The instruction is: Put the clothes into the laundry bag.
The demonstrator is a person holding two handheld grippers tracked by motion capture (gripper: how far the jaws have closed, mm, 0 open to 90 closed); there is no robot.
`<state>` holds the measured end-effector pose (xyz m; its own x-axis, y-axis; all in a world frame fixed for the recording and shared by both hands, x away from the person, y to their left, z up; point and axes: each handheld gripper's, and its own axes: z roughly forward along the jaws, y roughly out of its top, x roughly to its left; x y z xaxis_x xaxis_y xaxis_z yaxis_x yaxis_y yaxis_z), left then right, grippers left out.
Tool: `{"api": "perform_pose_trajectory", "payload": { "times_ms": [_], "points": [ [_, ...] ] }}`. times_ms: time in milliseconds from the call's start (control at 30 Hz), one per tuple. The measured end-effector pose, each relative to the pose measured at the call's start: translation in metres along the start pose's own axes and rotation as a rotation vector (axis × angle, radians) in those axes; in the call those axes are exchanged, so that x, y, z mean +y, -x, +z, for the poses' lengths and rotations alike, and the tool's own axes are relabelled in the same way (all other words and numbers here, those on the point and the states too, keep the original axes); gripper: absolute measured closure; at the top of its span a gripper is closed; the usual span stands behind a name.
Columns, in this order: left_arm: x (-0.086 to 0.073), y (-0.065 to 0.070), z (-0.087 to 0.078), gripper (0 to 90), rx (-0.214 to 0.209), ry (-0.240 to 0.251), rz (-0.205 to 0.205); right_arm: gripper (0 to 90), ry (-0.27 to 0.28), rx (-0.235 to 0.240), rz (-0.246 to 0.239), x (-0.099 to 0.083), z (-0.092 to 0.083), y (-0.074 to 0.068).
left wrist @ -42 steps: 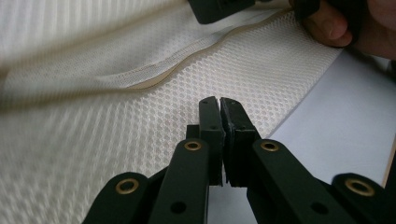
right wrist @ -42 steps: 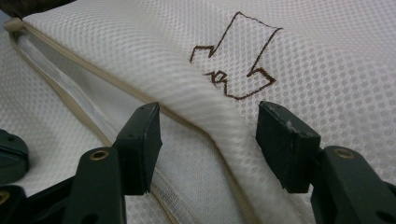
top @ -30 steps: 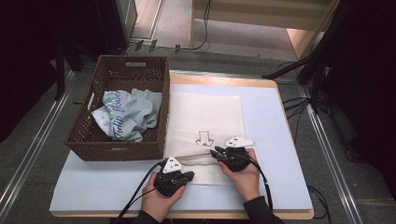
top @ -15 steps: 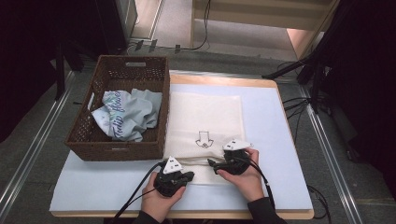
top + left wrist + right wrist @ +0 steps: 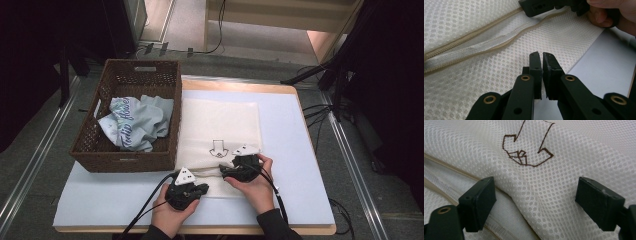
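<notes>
Mesh bag lies flat on the bench, mid-bench, just right of the basket and touching its right wall. Bag is white, with a brown arrow mark near its near end. Zipper runs across the near edge, tan tape, partly parted with a gap between the two tapes. What is inside the bag: cannot tell.

Basket: brown wicker, on the left of the bench, far-left corner overhanging. Holds one crumpled pale blue cloth with script lettering, lying against the near and right walls. Rest of the basket floor is bare.

Left claw: clenched, jaws nearly touching with only a thin slit between them. A grip on mesh: cannot tell. It sits at the bag's near edge, near its left corner, over mesh where it meets bare bench. In the high view the left claw is at the bag's near-left corner, in the person's left hand.

Right claw: released, jaws wide apart, having just been opening. A raised fold of mesh sits between the jaws, pads not pressing it. Arrow mark is just beyond the jaws. In the high view the right claw is at the zipper line, just right of the left one, pointing left.
</notes>
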<state>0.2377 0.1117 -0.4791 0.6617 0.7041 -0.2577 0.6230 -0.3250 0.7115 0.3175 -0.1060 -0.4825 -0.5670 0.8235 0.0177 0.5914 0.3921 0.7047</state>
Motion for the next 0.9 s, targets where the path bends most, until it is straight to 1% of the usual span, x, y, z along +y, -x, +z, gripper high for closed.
{"api": "perform_pose_trajectory", "payload": {
  "times_ms": [33, 67, 100, 167, 200, 267, 300, 333, 400, 467, 533, 600, 733, 833, 900],
  "points": [
    [0.0, 0.0, 0.0, 86.1, 0.005, 0.0, 0.001, 22.1, 0.004, 0.0, 0.005, 0.0, -0.001, 0.0],
    [0.0, 0.001, 0.0, 86.1, 0.005, 0.001, 0.001, 32.1, 0.025, -0.001, 0.008, -0.001, -0.002, 0.001],
    [0.0, 0.0, 0.0, 86.1, 0.002, 0.001, 0.0, 39.5, 0.037, -0.01, 0.019, -0.002, -0.003, 0.002],
    [0.0, 0.0, 0.0, 86.1, 0.0, -0.001, -0.003, 49.5, 0.052, -0.02, 0.032, -0.003, -0.004, 0.005],
    [0.0, 0.0, 0.0, 86.1, -0.001, 0.001, -0.001, 59.9, 0.058, -0.021, 0.037, -0.004, -0.005, 0.007],
    [0.0, 0.0, 0.0, 86.0, 0.005, -0.001, 0.002, 70.9, 0.072, -0.029, 0.051, -0.006, -0.006, 0.01],
    [0.0, 0.0, 0.0, 86.0, 0.004, -0.001, 0.002, 77.8, 0.078, -0.029, 0.063, -0.007, -0.006, 0.013],
    [0.0, 0.0, 0.0, 86.0, 0.003, -0.002, 0.001, 82.7, 0.078, -0.004, 0.093, -0.008, -0.008, 0.017],
    [0.0, 0.0, 0.0, 86.1, -0.001, 0.001, -0.001, 85.7, 0.084, 0.047, 0.134, -0.009, -0.009, 0.023],
    [0.0, 0.0, 0.0, 86.1, -0.001, 0.001, 0.0, 86.7, 0.1, 0.068, 0.141, -0.008, -0.013, 0.024],
    [0.0, 0.0, 0.0, 86.2, 0.0, 0.001, 0.0, 86.8, 0.122, 0.082, 0.136, -0.005, -0.018, 0.023],
    [0.0, 0.0, 0.0, 86.2, 0.005, 0.0, 0.001, 86.9, 0.164, 0.103, 0.135, 0.0, -0.027, 0.023],
    [0.0, 0.001, 0.0, 86.2, 0.01, 0.001, 0.005, 86.7, 0.221, 0.134, 0.131, 0.007, -0.041, 0.025],
    [0.0, 0.001, -0.001, 85.9, 0.012, 0.004, 0.006, 86.6, 0.228, 0.141, 0.126, 0.009, -0.045, 0.026],
    [-0.001, 0.001, -0.002, 85.2, 0.009, 0.012, 0.006, 86.5, 0.226, 0.144, 0.127, 0.008, -0.045, 0.026]
  ]
}}
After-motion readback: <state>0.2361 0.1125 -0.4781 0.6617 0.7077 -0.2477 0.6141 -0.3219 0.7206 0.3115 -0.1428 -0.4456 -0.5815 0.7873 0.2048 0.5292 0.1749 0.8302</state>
